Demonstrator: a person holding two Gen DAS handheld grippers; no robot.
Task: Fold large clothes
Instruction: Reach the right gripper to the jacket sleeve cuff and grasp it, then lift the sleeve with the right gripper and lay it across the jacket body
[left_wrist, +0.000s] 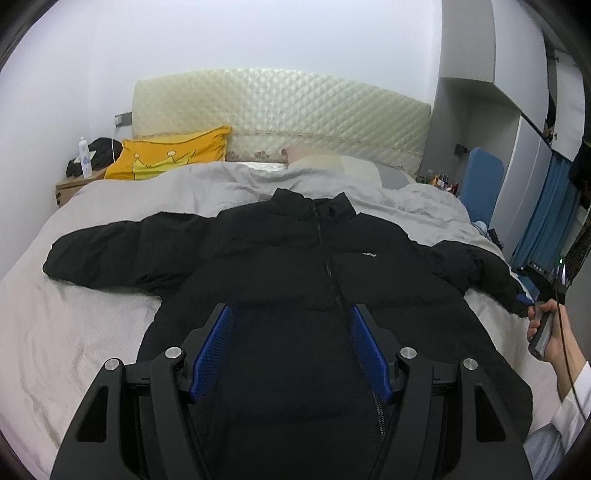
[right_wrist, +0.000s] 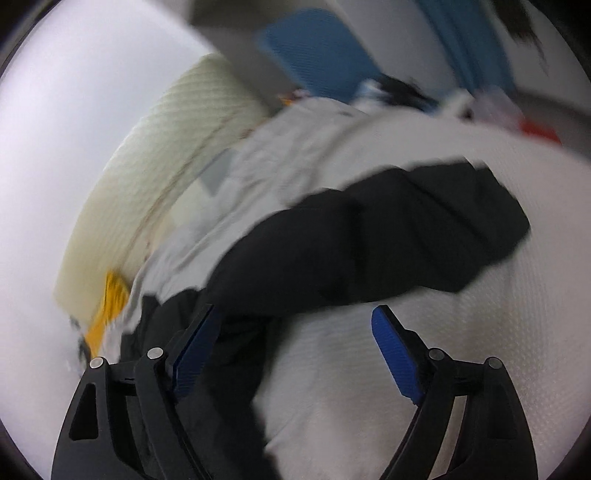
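A black puffer jacket (left_wrist: 280, 266) lies flat on the bed, zipped, front up, collar toward the headboard, both sleeves spread out. My left gripper (left_wrist: 291, 314) is open and empty, hovering over the jacket's lower front. In the right wrist view, which is blurred by motion, my right gripper (right_wrist: 295, 314) is open and empty above the bed near the jacket's right sleeve (right_wrist: 399, 236). In the left wrist view a hand (left_wrist: 546, 328) holds the right gripper's handle beside the sleeve cuff.
The bed has a light grey cover (left_wrist: 74, 325) and a cream quilted headboard (left_wrist: 280, 114). A yellow pillow (left_wrist: 166, 155) lies at the back left beside a nightstand with a bottle (left_wrist: 85, 157). Blue curtain (left_wrist: 543, 221) and cupboards stand at the right.
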